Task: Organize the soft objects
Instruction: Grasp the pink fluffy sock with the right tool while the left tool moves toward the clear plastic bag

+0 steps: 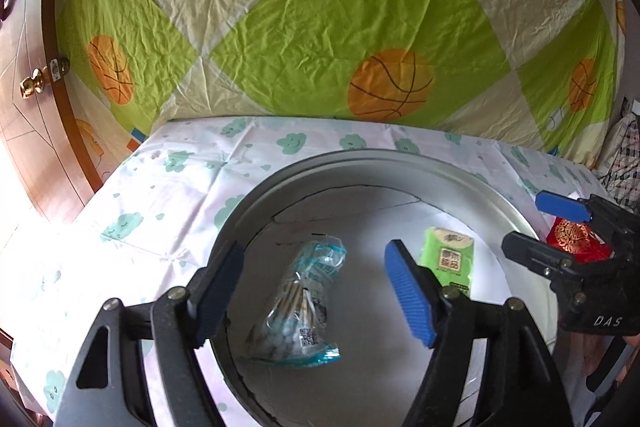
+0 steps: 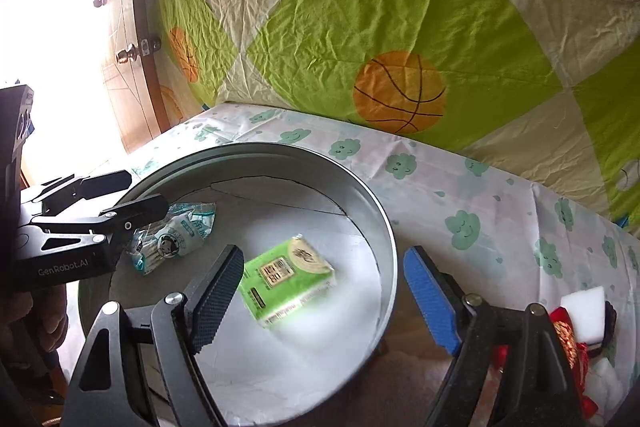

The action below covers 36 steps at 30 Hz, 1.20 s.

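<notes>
A round metal tin [image 1: 400,163] stands on the cloud-print cloth. On its white floor lie a clear bag of cotton swabs [image 1: 296,303] and a green tissue pack [image 1: 448,259]. My left gripper [image 1: 316,291] hangs open over the swab bag, its blue pads clear of it. In the right wrist view my right gripper [image 2: 324,279] stands open above the tissue pack [image 2: 286,279], one finger inside the tin [image 2: 360,187] and one outside its rim. The pack looks slightly blurred. The left gripper [image 2: 140,193] shows at the left over the swab bag [image 2: 176,231]. The right gripper [image 1: 536,227] also appears at the tin's right edge.
A red and gold pouch [image 2: 568,339] and a white foam block [image 2: 584,315] lie on the cloth right of the tin. A green and cream basketball sheet [image 1: 320,27] hangs behind the table. A wooden door with a brass knob [image 1: 32,87] stands at the left.
</notes>
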Available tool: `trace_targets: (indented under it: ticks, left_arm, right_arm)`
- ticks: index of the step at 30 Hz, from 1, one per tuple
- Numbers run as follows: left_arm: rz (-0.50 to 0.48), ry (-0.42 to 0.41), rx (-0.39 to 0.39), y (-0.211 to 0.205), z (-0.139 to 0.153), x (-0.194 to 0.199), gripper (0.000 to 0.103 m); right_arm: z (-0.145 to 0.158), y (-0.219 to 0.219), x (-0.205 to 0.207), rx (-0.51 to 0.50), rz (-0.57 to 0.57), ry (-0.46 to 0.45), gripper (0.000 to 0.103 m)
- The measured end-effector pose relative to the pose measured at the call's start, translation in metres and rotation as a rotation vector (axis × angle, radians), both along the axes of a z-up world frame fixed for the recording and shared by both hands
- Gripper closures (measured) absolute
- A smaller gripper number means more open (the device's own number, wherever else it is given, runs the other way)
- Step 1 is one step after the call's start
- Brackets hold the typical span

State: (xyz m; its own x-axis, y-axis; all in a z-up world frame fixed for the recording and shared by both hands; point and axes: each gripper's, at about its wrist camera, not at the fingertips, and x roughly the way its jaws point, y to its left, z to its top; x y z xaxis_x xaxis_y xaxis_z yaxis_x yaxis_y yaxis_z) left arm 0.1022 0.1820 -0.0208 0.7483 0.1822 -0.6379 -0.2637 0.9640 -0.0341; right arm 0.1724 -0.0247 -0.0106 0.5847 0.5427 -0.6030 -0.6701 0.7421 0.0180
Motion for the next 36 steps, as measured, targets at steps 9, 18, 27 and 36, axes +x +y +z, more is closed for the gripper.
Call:
trace_targets:
  ticks: [9, 18, 27, 36]
  left_arm:
    - [-0.017, -0.143, 0.014, -0.055, 0.006, -0.048, 0.02]
    - [-0.03, -0.176, 0.028, -0.101, -0.007, -0.056, 0.016]
    - [-0.024, -0.176, 0.035, -0.107, -0.007, -0.056, 0.015]
    - [-0.027, -0.164, 0.025, -0.108, -0.012, -0.057, 0.015]
  right_arm:
    - [0.003, -0.112, -0.028, 0.069, -0.162, -0.048, 0.017]
    - [-0.023, -0.101, -0.041, -0.013, -0.098, -0.04, 0.017]
    - [-0.049, -0.071, -0.024, -0.126, -0.094, 0.015, 0.017]
    - [-0.06, -0.065, -0.018, -0.12, -0.068, 0.078, 0.075]
